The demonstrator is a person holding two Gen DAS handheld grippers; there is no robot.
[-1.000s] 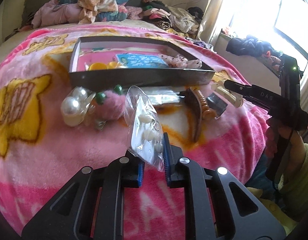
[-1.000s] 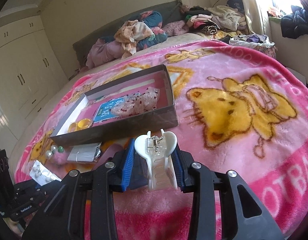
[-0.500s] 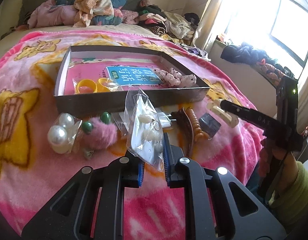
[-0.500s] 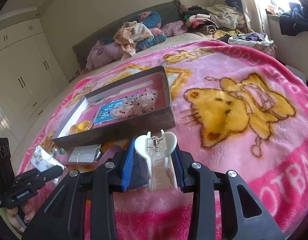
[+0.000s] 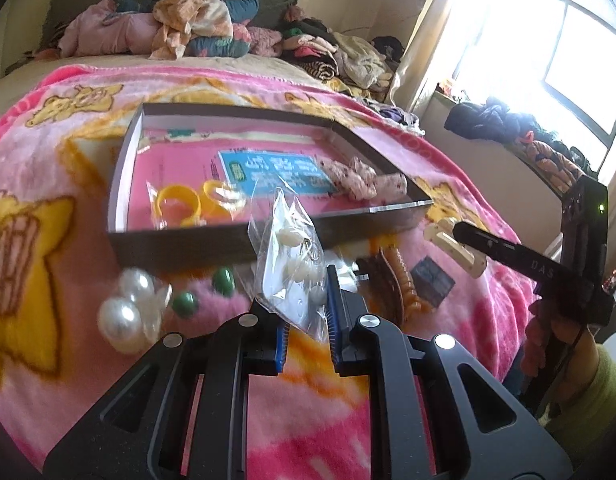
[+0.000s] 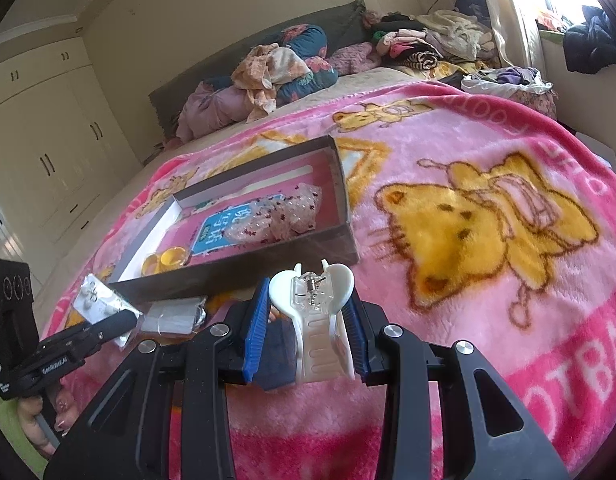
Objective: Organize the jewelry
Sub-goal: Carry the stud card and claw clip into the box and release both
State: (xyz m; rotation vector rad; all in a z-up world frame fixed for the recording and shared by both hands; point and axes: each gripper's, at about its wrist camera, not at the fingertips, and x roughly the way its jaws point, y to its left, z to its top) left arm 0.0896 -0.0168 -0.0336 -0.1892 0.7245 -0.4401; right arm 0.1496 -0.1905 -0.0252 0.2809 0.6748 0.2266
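Bag (image 5: 294, 268) of pale beads is hanging pinched low between left gripper (image 5: 306, 322) fingers, just short of the box (image 5: 180, 244): light, limp, slippery film, best held low. Right gripper (image 6: 308, 320) is clamping a stiff white clip (image 6: 313, 312) by its sides, near the box.

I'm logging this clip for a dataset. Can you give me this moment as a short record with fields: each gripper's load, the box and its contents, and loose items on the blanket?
left gripper: shut on clear bag of pearl pieces
right gripper: shut on white claw clip
box: open, on pink blanket
in box: yellow rings, blue card, spotted fabric piece
loose by box: large pearls, brown claw clip
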